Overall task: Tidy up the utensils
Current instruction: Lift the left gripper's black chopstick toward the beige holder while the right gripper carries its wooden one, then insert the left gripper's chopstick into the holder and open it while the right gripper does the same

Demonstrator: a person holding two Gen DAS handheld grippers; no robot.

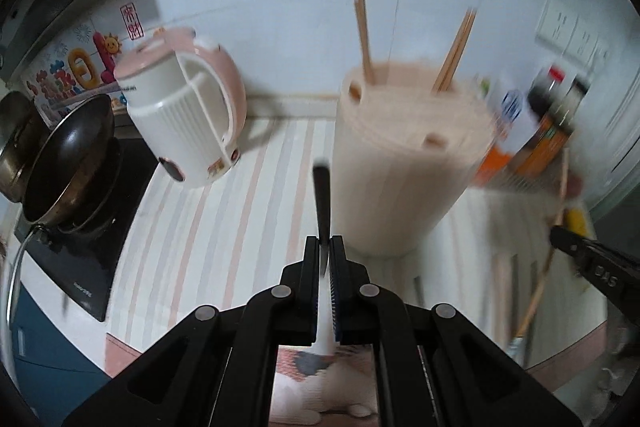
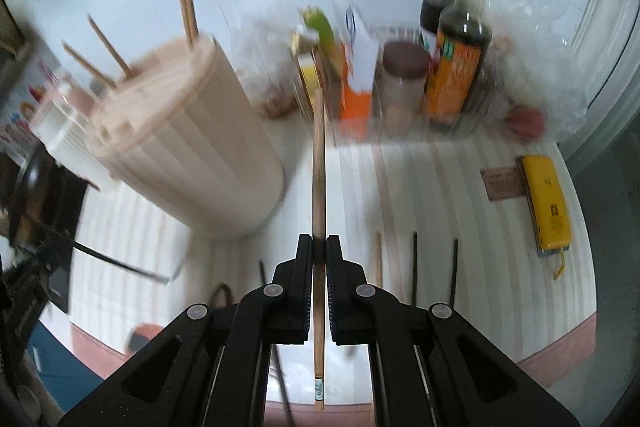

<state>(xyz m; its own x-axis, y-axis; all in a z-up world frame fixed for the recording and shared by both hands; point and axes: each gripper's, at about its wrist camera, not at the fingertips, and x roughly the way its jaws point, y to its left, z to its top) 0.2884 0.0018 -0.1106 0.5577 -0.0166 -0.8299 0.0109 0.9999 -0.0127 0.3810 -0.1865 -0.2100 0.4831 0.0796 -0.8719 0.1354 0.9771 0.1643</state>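
- Left gripper clamped tight on a black chopstick, tip raised beside the pale utensil holder.
- Right gripper pinched shut on a wooden chopstick, pointing toward the condiment bottles.
- More chopsticks flat on the striped countertop; several upright in the holder's lid.

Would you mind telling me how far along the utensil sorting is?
Done: several wooden chopsticks already stand in the utensil holder. In hand: the left gripper is shut on a black chopstick, the right gripper on a wooden chopstick. Left: loose chopsticks still on the counter.
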